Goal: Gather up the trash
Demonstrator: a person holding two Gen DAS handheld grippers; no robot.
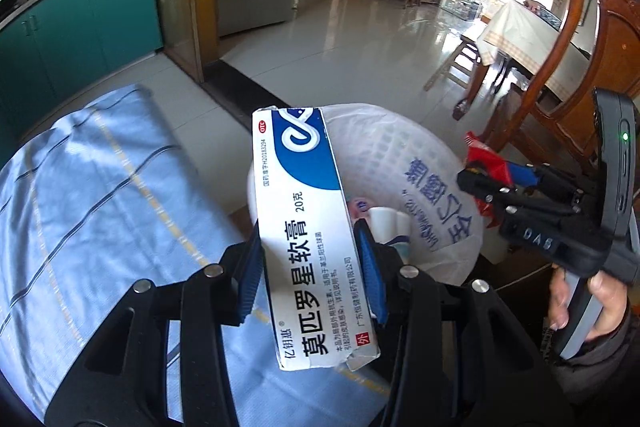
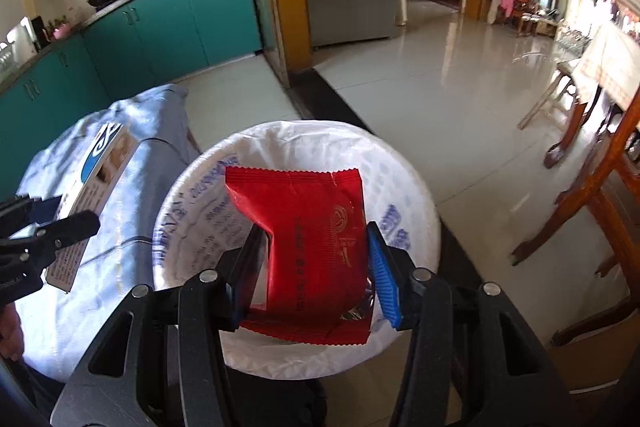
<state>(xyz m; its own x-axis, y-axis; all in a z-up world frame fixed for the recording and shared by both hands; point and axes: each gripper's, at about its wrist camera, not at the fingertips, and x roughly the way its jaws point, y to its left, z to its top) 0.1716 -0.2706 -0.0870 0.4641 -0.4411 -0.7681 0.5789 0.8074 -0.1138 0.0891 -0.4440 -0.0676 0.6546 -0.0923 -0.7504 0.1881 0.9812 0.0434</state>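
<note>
My left gripper [image 1: 310, 269] is shut on a white and blue ointment box [image 1: 308, 239], held above the edge of a waste bin lined with a white plastic bag [image 1: 404, 163]. The box [image 2: 86, 195] and the left gripper [image 2: 60, 223] also show at the left of the right wrist view. My right gripper [image 2: 312, 267] is shut on a red snack wrapper [image 2: 316, 239], directly over the bin's open mouth [image 2: 400, 163]. In the left wrist view the right gripper [image 1: 476, 179] holds that red wrapper [image 1: 486, 157] at the bin's right side.
A table under a blue striped cloth [image 1: 92, 195] lies left of the bin. A carved wooden chair [image 1: 576, 67] stands at the right, with a dining table [image 1: 516, 31] behind. Teal kitchen cabinets [image 2: 160, 23] line the far left. White tiled floor [image 2: 440, 87] stretches beyond.
</note>
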